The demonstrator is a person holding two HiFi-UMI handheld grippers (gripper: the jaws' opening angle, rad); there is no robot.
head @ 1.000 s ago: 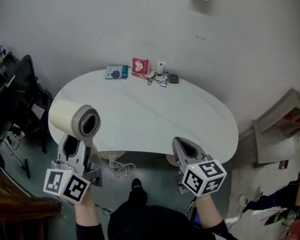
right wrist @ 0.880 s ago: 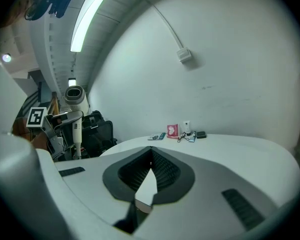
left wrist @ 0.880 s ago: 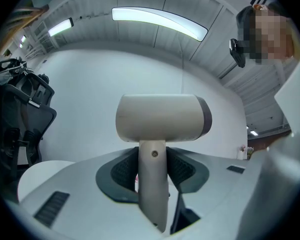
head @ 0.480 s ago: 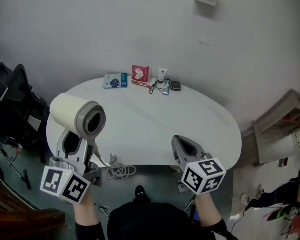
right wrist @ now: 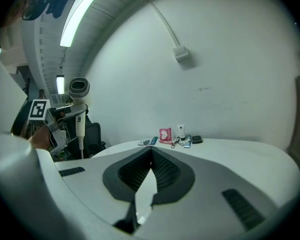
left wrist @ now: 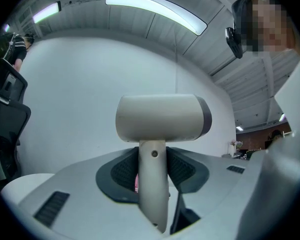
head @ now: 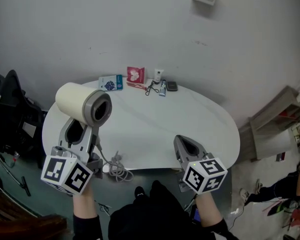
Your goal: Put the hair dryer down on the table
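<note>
A cream hair dryer (head: 85,105) with a grey rear end stands upright in my left gripper (head: 80,132), which is shut on its handle (left wrist: 152,184). It hangs in the air over the left front edge of the white oval table (head: 200,124). Its grey cord (head: 115,166) droops in a loose coil past the table's front edge. In the left gripper view the dryer's barrel (left wrist: 160,116) lies crosswise above the jaws. My right gripper (head: 183,143) hovers at the table's front edge right of centre, jaws together and holding nothing. The right gripper view shows the dryer (right wrist: 79,88) far off at its left.
Small items line the table's back edge: a blue pack (head: 110,82), a red box (head: 135,74), a white bottle (head: 158,75), keys (head: 151,89) and a dark case (head: 171,86). A black chair (head: 10,104) stands left, a shelf (head: 280,119) right.
My left gripper has carried the hair dryer forward and a little up, from beside the table's left edge to over it. The cord followed. The right gripper has barely shifted.
</note>
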